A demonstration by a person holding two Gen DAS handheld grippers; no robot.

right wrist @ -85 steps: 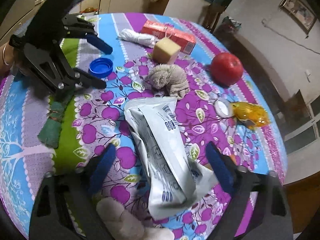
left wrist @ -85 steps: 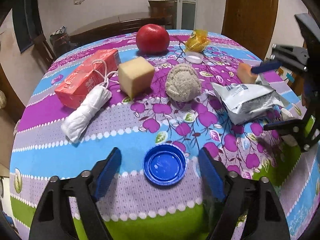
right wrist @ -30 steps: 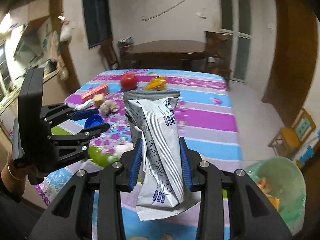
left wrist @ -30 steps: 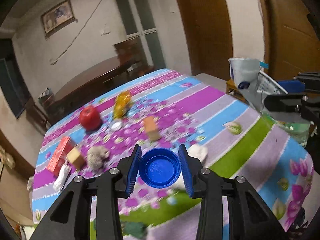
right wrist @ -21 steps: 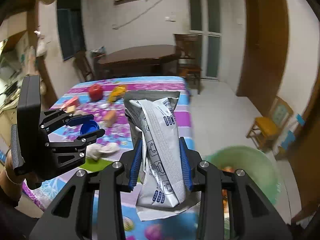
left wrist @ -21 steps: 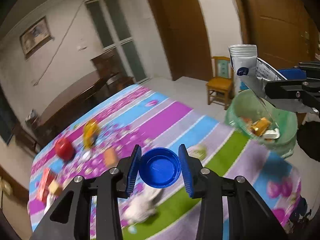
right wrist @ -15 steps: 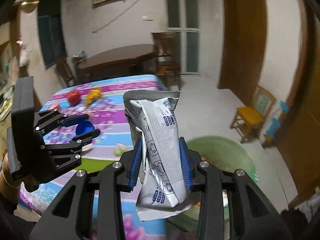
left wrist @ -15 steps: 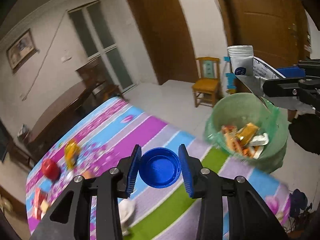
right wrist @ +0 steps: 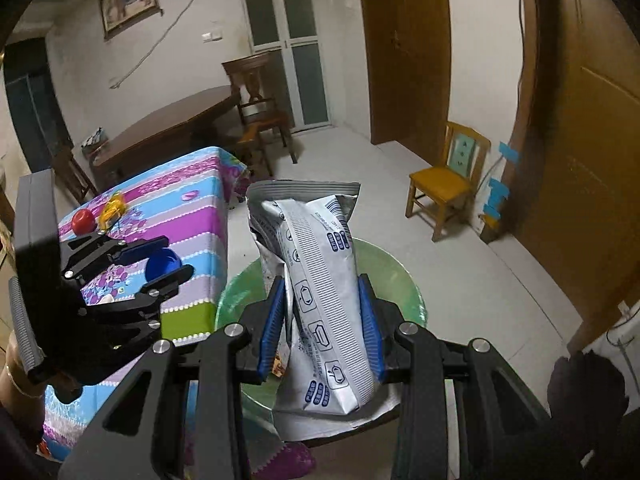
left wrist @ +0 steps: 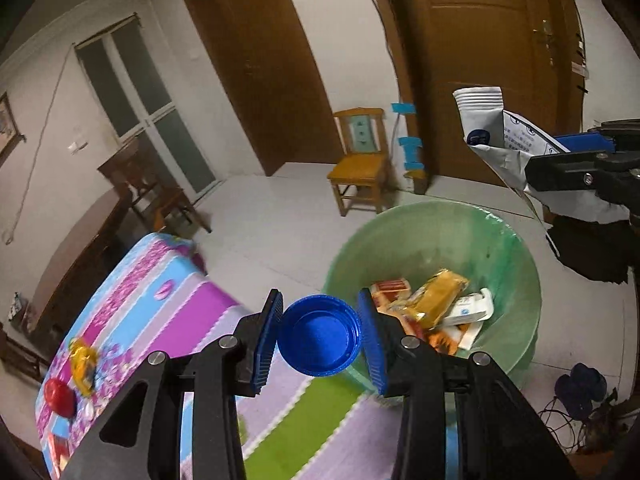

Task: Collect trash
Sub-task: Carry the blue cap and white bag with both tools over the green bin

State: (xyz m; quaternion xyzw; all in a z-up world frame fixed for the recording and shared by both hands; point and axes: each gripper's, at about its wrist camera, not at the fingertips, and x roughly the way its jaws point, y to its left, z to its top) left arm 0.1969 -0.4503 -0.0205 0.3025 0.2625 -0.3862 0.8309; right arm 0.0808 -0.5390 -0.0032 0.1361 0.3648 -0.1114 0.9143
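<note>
In the left wrist view, the table [left wrist: 168,320] with its striped purple, blue and green floral cloth fills the lower left; a red apple [left wrist: 59,399] and a yellow wrapper [left wrist: 82,362] lie at its far end. In the centre the left gripper [left wrist: 319,336] has its fingers [left wrist: 267,340] closed on a blue bottle cap [left wrist: 319,335], hollow side towards the camera, held above the table's edge just beside the green trash basin [left wrist: 500,248]. The basin stands on the floor by the table and holds wrappers, among them an orange packet [left wrist: 438,294] and a white one [left wrist: 468,308]. At the upper right the right gripper [left wrist: 576,160] holds a white and grey snack bag [left wrist: 492,136] over the basin's far rim.

In the right wrist view, the left gripper [right wrist: 162,264] with the cap [right wrist: 160,262] sits at the left over the table [right wrist: 192,216]. In the centre the right gripper [right wrist: 324,320] clamps the snack bag [right wrist: 320,292] upright between its fingers [right wrist: 368,320], above the basin [right wrist: 392,276]. A small wooden chair [right wrist: 444,184] stands near the brown door at the right.
</note>
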